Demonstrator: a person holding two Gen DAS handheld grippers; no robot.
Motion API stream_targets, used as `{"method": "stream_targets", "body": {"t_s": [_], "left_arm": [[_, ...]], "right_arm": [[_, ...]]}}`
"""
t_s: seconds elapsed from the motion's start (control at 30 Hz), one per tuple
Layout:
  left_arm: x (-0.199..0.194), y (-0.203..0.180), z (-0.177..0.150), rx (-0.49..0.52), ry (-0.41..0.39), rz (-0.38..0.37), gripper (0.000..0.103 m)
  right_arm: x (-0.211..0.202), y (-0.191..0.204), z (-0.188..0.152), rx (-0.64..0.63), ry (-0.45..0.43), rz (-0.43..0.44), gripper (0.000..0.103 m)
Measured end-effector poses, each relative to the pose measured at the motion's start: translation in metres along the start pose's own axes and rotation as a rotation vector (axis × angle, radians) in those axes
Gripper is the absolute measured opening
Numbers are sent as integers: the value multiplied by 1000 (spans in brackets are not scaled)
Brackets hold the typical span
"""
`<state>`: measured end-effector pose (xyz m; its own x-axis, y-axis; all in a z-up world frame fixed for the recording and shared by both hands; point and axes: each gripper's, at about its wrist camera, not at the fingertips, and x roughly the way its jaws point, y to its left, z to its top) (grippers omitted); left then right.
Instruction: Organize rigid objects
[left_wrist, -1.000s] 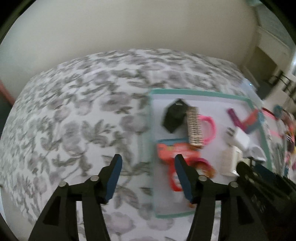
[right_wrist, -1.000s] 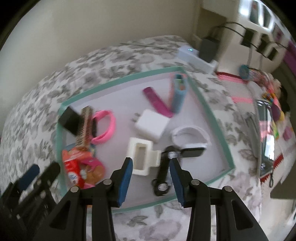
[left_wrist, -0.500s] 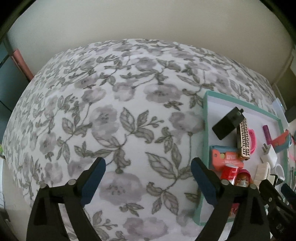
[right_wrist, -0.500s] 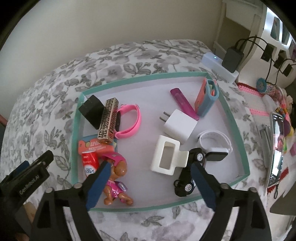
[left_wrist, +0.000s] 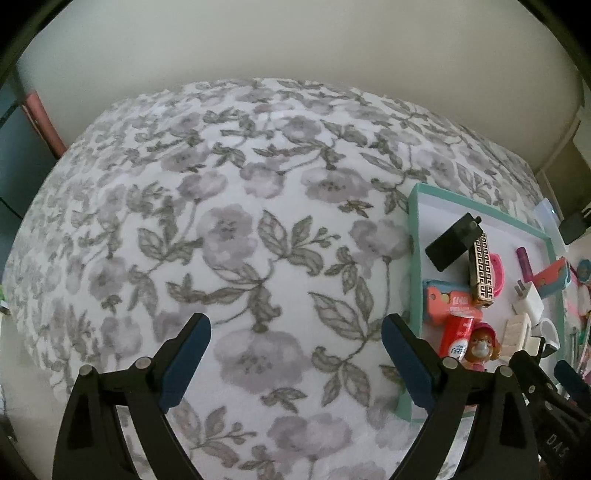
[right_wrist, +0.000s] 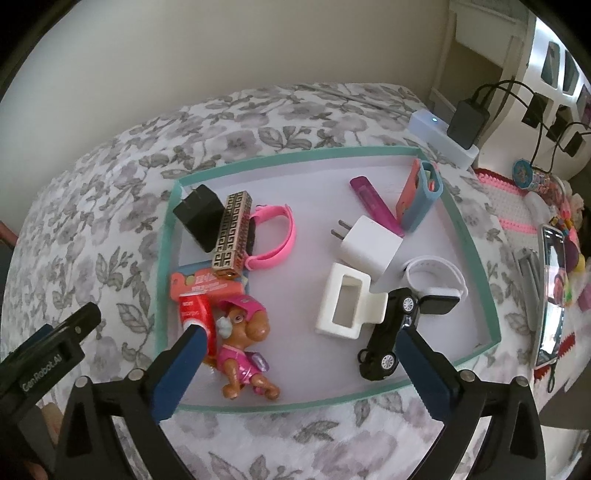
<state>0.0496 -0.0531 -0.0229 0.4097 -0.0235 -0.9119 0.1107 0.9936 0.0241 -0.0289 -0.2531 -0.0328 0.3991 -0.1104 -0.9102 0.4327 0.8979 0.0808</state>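
A teal-rimmed tray (right_wrist: 168, 236) on the bed holds a black charger (right_wrist: 197, 216), a gold patterned box (right_wrist: 231, 230), a pink band (right_wrist: 275, 236), a white charger (right_wrist: 369, 245), a white claw clip (right_wrist: 347, 306), a black toy car (right_wrist: 391, 332), a white watch (right_wrist: 436, 280) and a toy dog (right_wrist: 242, 339). My right gripper (right_wrist: 299, 338) hovers over the tray's near side. Its jaws are opening and grip nothing; the dog and clip lie below the gap. My left gripper (left_wrist: 295, 325) stands open over bare bedspread, left of the tray (left_wrist: 413, 258).
The floral bedspread (left_wrist: 221, 221) stretches left of the tray up to a plain wall. A white power strip (right_wrist: 443, 136) with a black adapter sits beyond the tray. A phone (right_wrist: 552, 291) and small colourful items lie to the right.
Both grippers' jaws have spread wide. The left one has moved left, off the tray and over the bedspread. The right jaws have drawn apart from the black toy car, which lies in the tray.
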Motion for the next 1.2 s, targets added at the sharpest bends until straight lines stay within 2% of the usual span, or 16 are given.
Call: {"method": "stream_targets", "body": {"t_s": [0.3, 0.6, 0.77, 1.2], "left_arm": [[-31, 8, -10, 36, -62, 14, 94], [-45, 17, -21, 35, -74, 8, 94], [-53, 19, -25, 27, -95, 34, 94], [-62, 18, -25, 23, -116, 25, 94]], "right_arm": [[-18, 2, -6, 7, -22, 11, 103], [-37, 4, -13, 12, -58, 25, 103], [-46, 6, -15, 6, -80, 24, 103], [-60, 14, -16, -34, -122, 11, 103]]}}
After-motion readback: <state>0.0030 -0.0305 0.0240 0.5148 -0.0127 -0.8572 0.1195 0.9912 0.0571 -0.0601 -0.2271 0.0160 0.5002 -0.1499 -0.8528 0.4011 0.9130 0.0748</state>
